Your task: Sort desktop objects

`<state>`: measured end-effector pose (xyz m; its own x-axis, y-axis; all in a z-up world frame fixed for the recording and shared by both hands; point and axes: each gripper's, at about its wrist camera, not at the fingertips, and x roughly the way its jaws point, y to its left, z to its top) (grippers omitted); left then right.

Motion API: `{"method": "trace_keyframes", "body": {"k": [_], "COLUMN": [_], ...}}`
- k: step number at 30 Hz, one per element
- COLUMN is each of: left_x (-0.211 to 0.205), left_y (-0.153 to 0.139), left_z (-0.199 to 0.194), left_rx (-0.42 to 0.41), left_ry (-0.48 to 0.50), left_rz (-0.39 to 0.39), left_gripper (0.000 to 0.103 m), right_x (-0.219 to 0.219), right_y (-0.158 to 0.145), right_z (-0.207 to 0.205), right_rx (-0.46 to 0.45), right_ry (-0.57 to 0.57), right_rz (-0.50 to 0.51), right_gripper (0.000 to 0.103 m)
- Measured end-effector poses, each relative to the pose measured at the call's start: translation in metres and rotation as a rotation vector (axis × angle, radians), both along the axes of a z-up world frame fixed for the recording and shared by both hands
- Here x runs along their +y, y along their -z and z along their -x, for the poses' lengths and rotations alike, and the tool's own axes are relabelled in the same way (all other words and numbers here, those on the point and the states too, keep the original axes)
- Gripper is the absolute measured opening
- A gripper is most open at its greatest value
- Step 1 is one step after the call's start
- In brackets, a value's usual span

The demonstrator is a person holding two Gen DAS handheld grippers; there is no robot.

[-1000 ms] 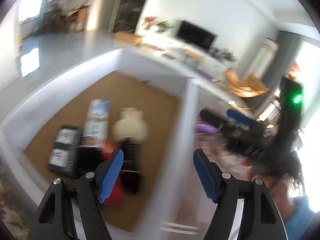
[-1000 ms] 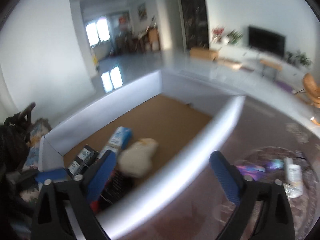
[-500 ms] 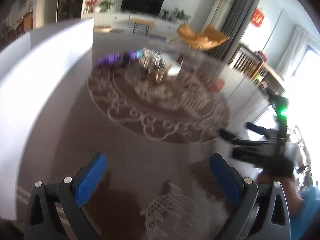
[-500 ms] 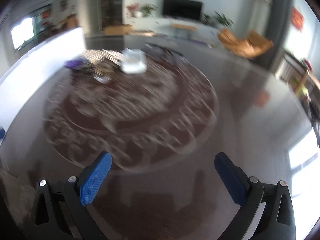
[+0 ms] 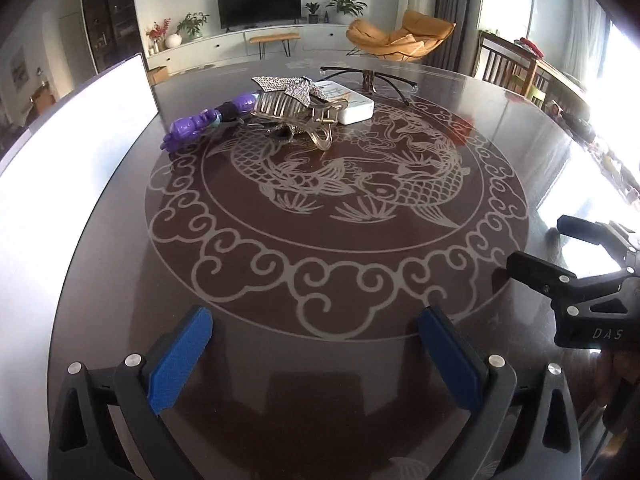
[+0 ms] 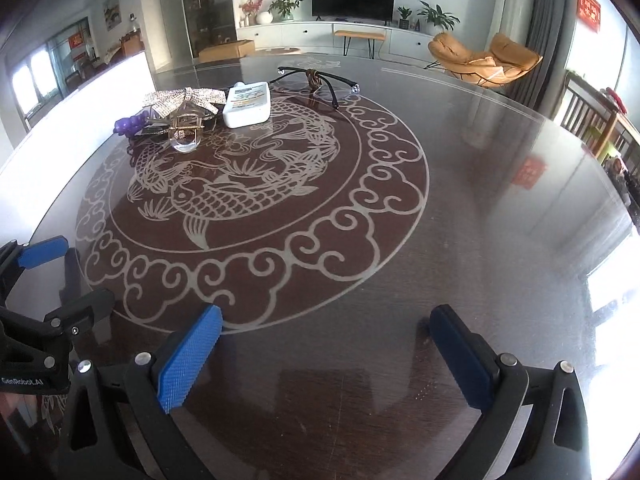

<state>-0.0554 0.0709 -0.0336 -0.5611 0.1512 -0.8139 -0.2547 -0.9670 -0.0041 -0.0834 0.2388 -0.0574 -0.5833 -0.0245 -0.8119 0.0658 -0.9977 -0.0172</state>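
Note:
Several small objects lie clustered at the far side of the dark round table (image 5: 320, 360): a purple toy (image 5: 200, 124), a gold hair claw (image 5: 304, 116), a rhinestone bow (image 5: 288, 86), a white bottle (image 5: 352, 104) and black-framed glasses (image 5: 368, 78). The right wrist view shows the same purple toy (image 6: 128, 124), hair claw (image 6: 186, 128), bow (image 6: 180, 98), bottle (image 6: 248, 104) and glasses (image 6: 316, 78). My left gripper (image 5: 316, 316) is open and holds nothing, well short of the cluster. My right gripper (image 6: 327, 314) is open and holds nothing, beside it.
A white box wall (image 5: 60, 168) runs along the table's left side. An etched fish medallion (image 6: 240, 184) covers the table's middle. Each gripper shows in the other's view: the right gripper (image 5: 540, 242) and the left gripper (image 6: 80, 272). Chairs and a living room lie beyond.
Both views swung away from the white box with its items to the patterned tabletop, then settled. The left jaws spread wider. The blur is gone.

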Motion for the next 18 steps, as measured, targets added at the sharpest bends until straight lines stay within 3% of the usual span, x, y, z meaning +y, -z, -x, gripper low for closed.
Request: {"method": "trace_keyframes", "body": {"k": [18], "left_x": [-0.0014], "left_y": [0.0018], "left_z": [-0.0015], "left_rx": [0.000], "left_ry": [0.000], "left_rz": [-0.001], "left_gripper": [0.103], "right_x": [0.0004], "right_y": [-0.0003], "right_z": [0.0004], "right_rx": [-0.001], "right_ry": [0.000], "right_rz": [0.000], "right_gripper": [0.103]}}
